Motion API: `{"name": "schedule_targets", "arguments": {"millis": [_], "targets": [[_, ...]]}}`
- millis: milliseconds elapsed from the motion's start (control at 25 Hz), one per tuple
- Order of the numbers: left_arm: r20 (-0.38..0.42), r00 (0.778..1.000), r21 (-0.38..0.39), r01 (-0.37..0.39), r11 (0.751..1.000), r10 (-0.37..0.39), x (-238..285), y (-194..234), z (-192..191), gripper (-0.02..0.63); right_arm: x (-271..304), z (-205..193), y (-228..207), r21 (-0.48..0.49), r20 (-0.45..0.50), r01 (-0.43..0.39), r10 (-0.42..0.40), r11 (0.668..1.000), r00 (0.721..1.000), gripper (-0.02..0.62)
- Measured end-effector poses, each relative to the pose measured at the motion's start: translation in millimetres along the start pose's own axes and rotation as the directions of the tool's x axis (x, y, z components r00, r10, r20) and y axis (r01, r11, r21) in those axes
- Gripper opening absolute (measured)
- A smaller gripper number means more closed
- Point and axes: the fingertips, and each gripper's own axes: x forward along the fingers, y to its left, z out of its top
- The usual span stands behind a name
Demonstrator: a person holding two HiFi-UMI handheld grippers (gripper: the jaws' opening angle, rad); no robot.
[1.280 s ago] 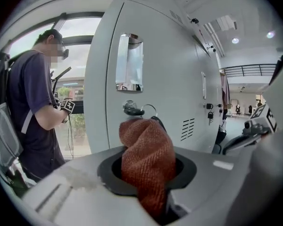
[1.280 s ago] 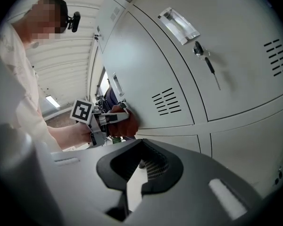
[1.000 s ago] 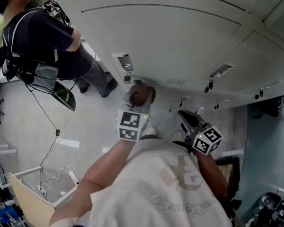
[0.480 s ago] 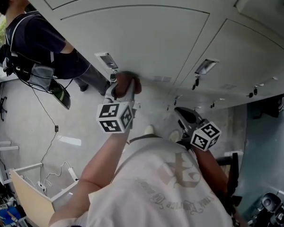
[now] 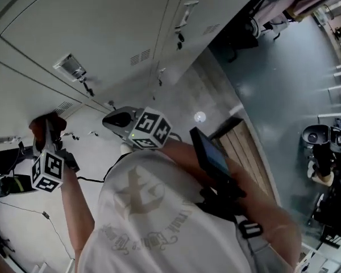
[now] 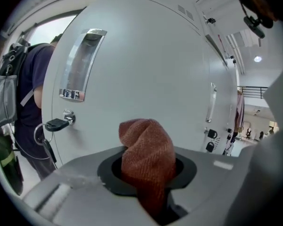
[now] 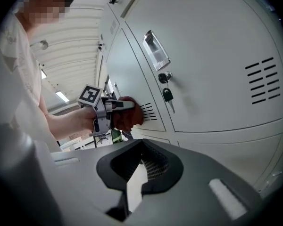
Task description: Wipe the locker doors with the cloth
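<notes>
A rust-red cloth (image 5: 40, 124) is pinched in my left gripper (image 5: 49, 131) and pressed against a pale grey locker door (image 5: 102, 27) at the far left of the head view. In the left gripper view the cloth (image 6: 147, 147) bulges out of the shut jaws, close to the door (image 6: 146, 65). The right gripper view shows the left gripper (image 7: 114, 106) holding the cloth (image 7: 131, 117) beside the door's vent slots (image 7: 149, 111). My right gripper (image 5: 111, 118) hangs apart from the doors, jaws together and nothing in them (image 7: 132, 187).
A key (image 6: 56, 124) sticks out of the lock under a recessed handle (image 6: 82, 62). A person in dark clothes (image 6: 19, 93) stands at the lockers to the left. A padlock (image 7: 168, 95) hangs under another handle (image 7: 155, 48). A wooden bench (image 5: 247, 147) lies on the floor.
The head view has swung round sharply. My left gripper with the cloth now shows at the far left against the doors, and my right gripper has come up toward the middle.
</notes>
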Motion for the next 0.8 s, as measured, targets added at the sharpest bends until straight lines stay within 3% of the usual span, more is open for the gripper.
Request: {"name": "schedule_targets", "arguments": {"millis": [360,640,800], "targets": [[-0.001,1.000,0.074,0.018,0.997,-0.018,9,-45,6,0.098,-25,9,-22,-0.006,0.016,-0.016,0.016,1.000,1.000,0.008],[0.048,0.999,0.158,-0.019,0.987,0.012,-3,-87,16,0.098,-39,15,-23,-0.015,0.015,-0.122,0.122,0.992,0.992,0.008],[0.130,0.989,0.243,0.033,0.969,-0.066,18,-137,25,0.098,-67,12,-56,0.010,0.015,-0.062,0.062,0.998,0.998,0.008]]}}
